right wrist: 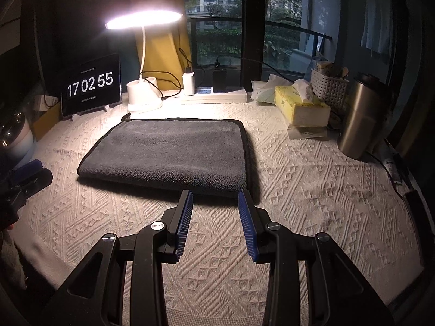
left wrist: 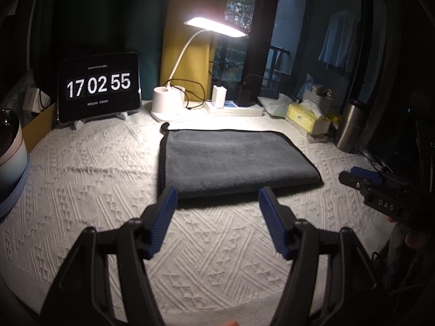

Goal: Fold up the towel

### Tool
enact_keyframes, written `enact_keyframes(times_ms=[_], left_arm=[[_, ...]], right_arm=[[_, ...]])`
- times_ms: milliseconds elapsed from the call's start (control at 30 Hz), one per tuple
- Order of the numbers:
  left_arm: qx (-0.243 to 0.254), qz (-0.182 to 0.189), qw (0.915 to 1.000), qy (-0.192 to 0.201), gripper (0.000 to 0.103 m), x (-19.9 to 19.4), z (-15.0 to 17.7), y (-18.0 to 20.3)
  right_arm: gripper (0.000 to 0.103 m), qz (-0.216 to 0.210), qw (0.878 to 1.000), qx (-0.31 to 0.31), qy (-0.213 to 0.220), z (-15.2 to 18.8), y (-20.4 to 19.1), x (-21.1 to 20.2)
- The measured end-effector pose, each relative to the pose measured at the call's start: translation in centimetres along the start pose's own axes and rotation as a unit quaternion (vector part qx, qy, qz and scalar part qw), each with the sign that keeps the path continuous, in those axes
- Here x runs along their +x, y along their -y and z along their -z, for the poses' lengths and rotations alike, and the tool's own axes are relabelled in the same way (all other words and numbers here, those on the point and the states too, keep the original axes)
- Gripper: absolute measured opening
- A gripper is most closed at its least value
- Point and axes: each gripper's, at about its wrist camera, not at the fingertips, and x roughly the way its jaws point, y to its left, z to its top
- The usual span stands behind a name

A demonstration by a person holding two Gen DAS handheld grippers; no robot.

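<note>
Dark grey plush towel (right wrist: 168, 152) lies doubled, neat, on white textured cloth (right wrist: 299, 190). Your left gripper (left wrist: 217, 198) and right gripper (right wrist: 215, 198) both spread, holding nothing. Perhaps one more fold left.

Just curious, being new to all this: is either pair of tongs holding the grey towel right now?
No, both the left tongs and right tongs are open and short of the towel.

bare cloth (right wrist: 312, 190) beside towel (right wrist: 168, 152)

towel (left wrist: 236, 160) | grey, black-edged | folded flat | on white cloth (left wrist: 95, 168)
</note>
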Motion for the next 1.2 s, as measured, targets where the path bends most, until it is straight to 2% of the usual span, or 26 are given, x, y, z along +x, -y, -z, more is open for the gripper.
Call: enact_keyframes(times_ms=[333, 400, 467, 767, 833, 933, 1200], left_arm=[[0.026, 0.015, 0.9992, 0.025, 0.066, -2.1, 1.0, 1.6], [0.025, 0.011, 0.9993, 0.028, 0.084, -2.4, 1.2, 1.7], [0.021, 0.011, 0.9992, 0.032, 0.090, -2.7, 1.4, 1.7], [0.027, -0.002, 0.9944, 0.102, 0.090, -5.8, 1.4, 2.0], [0.028, -0.007, 0.9928, 0.116, 0.090, -6.5, 1.3, 2.1], [0.029, -0.003, 0.9904, 0.135, 0.091, -7.5, 1.2, 2.4], [0.053, -0.005, 0.9845, 0.167, 0.091, -9.4, 1.6, 3.6]], right_arm=[[0.037, 0.015, 0.999, -0.015, 0.024, 0.8, -0.4, -2.4], [0.037, 0.018, 0.999, -0.016, 0.033, 0.9, -0.6, -3.0], [0.037, 0.023, 0.999, -0.017, 0.043, 1.1, -0.7, -3.6], [0.040, 0.022, 0.997, -0.002, 0.077, 1.9, -1.1, -6.1], [0.046, 0.019, 0.996, 0.002, 0.084, 2.2, -1.1, -6.8], [0.048, 0.017, 0.995, 0.004, 0.094, 2.7, -1.1, -7.7], [0.049, 0.028, 0.993, -0.004, 0.114, 3.7, -1.4, -9.4]])
